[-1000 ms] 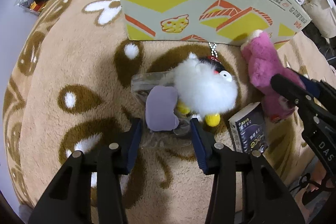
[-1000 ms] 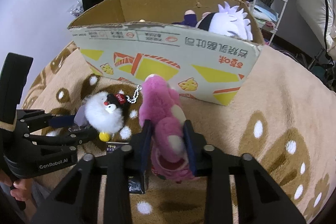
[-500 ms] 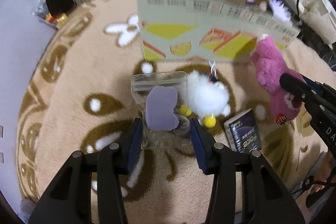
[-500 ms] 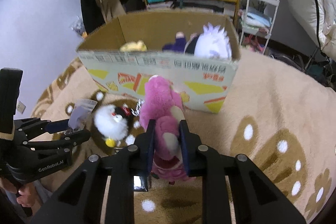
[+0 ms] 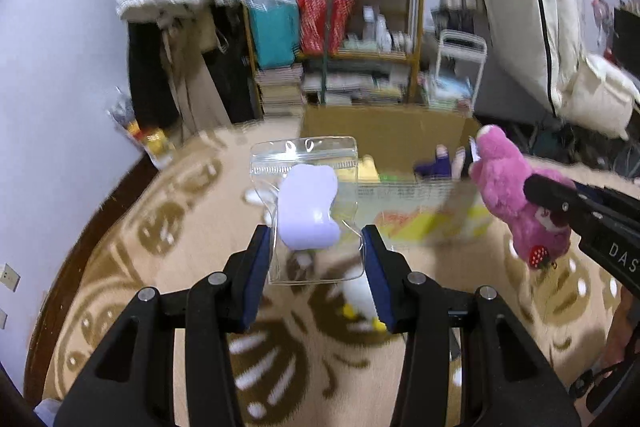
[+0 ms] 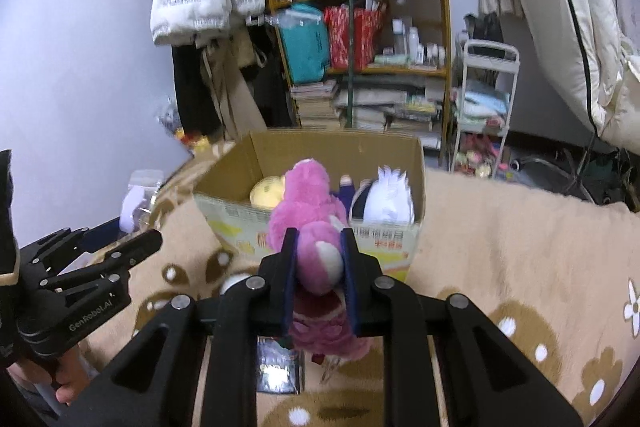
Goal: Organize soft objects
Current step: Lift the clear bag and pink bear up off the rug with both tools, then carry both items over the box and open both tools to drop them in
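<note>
The left tool (image 5: 318, 259) is gripping a clear, glossy zip-seal pouch (image 5: 308, 203) by its lower side edges, its blue pads pressing the crinkled film; a smooth lilac, bean-shaped soft piece (image 5: 307, 209) is sitting inside. The right tool (image 6: 319, 269) is clamping a shaggy pink plush bear (image 6: 316, 219) across its head, jaws nearly together and sinking into the fur. Both items are hanging above the bed, in front of the open cardboard box (image 6: 416, 167).

The right wrist view is looking into the box, showing a round yellow plush (image 6: 266, 191) and a white spiky-haired doll (image 6: 390, 199) inside; the left wrist view is showing only the box's far wall and a dark purple scrap over the blurred rim. The left wrist view alone is showing the strawberry tag (image 5: 537, 257) on the bear.

A fleecy beige blanket with brown patterns (image 6: 520, 247) is covering the bed. A white fluffy toy with yellow feet (image 5: 358, 297) is lying on it beneath the pouch, and a small dark glossy box (image 6: 277, 369) is lying under the right tool. A cluttered wooden shelf (image 6: 400, 71) is standing behind the box.
</note>
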{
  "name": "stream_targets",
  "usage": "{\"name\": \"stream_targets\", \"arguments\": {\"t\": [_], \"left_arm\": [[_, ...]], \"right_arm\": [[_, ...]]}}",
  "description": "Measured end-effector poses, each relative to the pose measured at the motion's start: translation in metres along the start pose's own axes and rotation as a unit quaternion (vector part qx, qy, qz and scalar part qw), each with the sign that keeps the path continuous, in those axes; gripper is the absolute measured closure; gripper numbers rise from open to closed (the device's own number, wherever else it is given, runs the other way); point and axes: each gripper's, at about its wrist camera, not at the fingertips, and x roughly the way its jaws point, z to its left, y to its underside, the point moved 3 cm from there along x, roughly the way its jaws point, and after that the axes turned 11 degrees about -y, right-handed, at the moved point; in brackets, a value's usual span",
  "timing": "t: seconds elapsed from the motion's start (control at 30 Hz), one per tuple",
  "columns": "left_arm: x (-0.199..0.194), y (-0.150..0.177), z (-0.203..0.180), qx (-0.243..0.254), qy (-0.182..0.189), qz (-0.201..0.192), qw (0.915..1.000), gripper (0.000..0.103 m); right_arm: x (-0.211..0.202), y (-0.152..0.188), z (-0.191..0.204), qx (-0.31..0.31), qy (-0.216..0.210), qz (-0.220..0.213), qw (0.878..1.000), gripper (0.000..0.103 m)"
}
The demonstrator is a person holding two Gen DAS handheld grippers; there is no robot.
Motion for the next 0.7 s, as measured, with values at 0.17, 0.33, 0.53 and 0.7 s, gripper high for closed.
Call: {"name": "stream_targets", "arguments": {"t": [0.17,0.33,0.53,0.7], "left_arm": [[-0.011,-0.018,0.005,-0.009,-0.010,-0.039,0.9991,0.059],[-0.012,-0.039,0.002,-0.010,-0.009,-0.065,0.9978,0.059],[-0.004,-0.065,-0.009,0.016,-0.012,-0.088,0.9959,0.059],[0.009,-0.082,-0.016,0.035,-0.020,-0.103,0.9939,0.059]], "right_arm": [[-0.009,-0.021,-0.001,-0.003,-0.004,-0.034,0.999,0.082],[-0.012,-0.038,-0.002,-0.009,-0.005,-0.055,0.998,0.083],[-0.005,-0.062,-0.004,-0.035,0.001,-0.065,0.997,0.082],[0.009,-0.076,-0.008,-0.055,0.004,-0.064,0.996,0.082]]}}
